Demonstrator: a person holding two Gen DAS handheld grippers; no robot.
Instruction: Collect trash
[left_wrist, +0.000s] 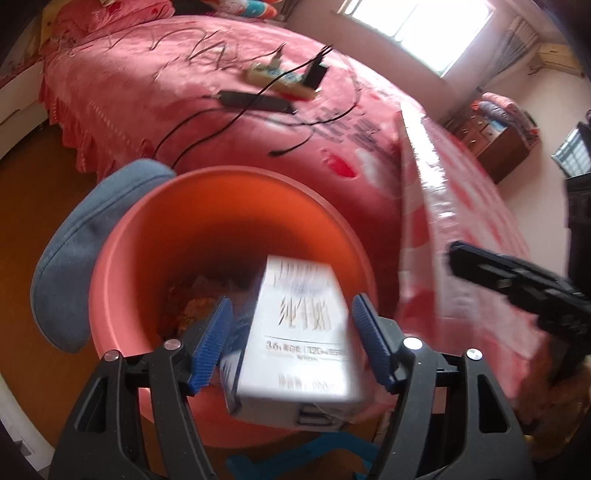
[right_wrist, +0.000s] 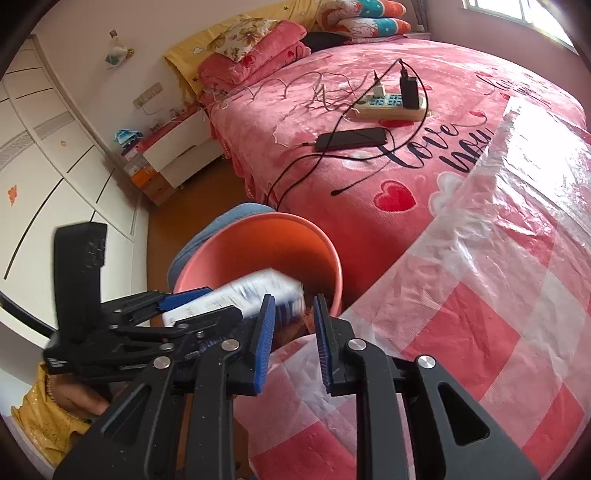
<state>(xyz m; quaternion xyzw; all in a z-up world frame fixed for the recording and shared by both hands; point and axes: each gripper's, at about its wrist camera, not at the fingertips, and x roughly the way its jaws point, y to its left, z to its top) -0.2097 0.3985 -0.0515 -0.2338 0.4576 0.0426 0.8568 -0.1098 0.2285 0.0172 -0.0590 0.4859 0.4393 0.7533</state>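
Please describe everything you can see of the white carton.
The white carton is a blurred rectangular box, seemingly cardboard, with dark printed characters and a blue side. It is tilted over the orange bin, between the left gripper's blue pads, which stand apart from it. Nothing visibly touches it.

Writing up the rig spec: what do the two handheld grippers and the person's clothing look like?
Both the left gripper and right gripper are matte black plastic, with slotted triangular arms, silver round pivot bolts and blue ribbed finger pads. No cables visible. The person wears a yellow speckled sleeve.
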